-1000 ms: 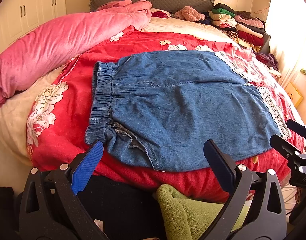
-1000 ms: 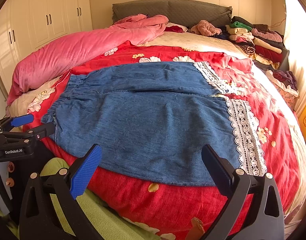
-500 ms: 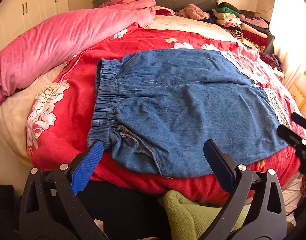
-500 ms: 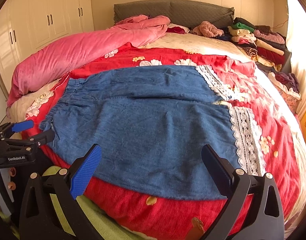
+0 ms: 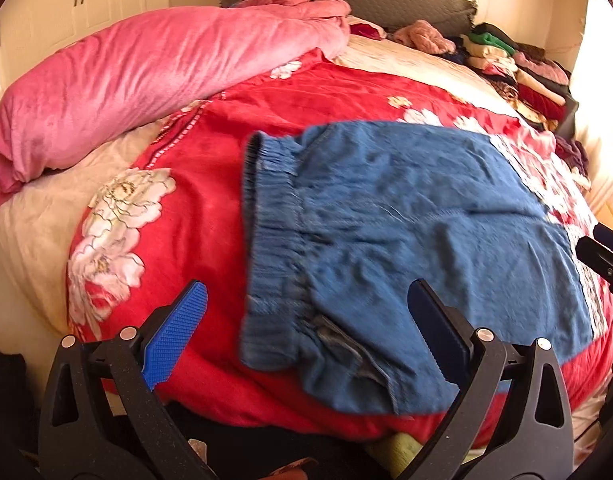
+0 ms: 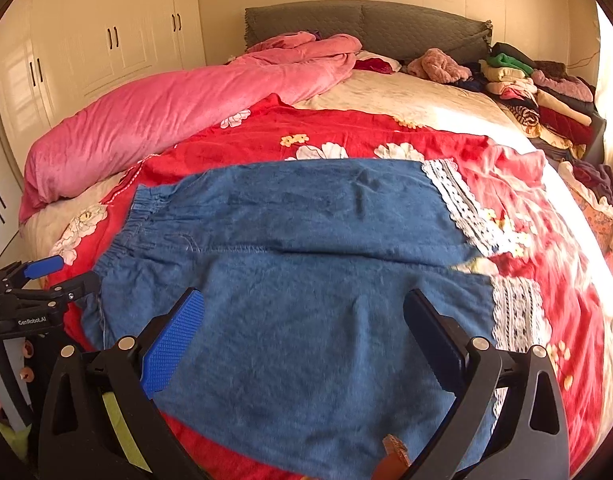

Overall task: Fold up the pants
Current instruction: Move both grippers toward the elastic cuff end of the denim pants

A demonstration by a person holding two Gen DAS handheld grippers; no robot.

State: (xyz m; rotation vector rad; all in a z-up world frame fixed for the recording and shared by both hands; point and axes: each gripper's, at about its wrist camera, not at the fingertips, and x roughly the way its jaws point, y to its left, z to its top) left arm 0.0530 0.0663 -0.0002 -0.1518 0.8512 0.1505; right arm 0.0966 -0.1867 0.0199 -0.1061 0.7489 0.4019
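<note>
Two grippers, one garment, entered as I see them from my station.

Item 1: pants (image 6: pixel 306 264), blue denim, elastic waistband (image 5: pixel 272 240) toward my left, lace-trimmed hems (image 6: pixel 514 312) toward my right. They lie spread flat across the red floral blanket (image 5: pixel 210 184), near the bed's front edge, so I judge them laid out ready for a first fold, none yet made.

Item 2: left gripper (image 5: pixel 306 332), fingers spread wide, holding nothing. It hangs above the near waistband corner, which I read as lining up to take that corner.

Item 3: right gripper (image 6: pixel 302 328), fingers likewise spread and unloaded, poised over the near leg's lower edge, toward the hem end. The pairing suits lifting the near long edge over the far one.

Item 4: pink duvet (image 6: pixel 166 120), bunched along the far left side; stacked clothes (image 6: pixel 534 92) at the far right, both well apart from the pants.

Not determinable: both views are motion-blurred; whether either fingertip touches the denim I cannot tell. A small brownish object (image 6: pixel 394 456) at the right view's bottom edge is cut off and unidentified.
</note>
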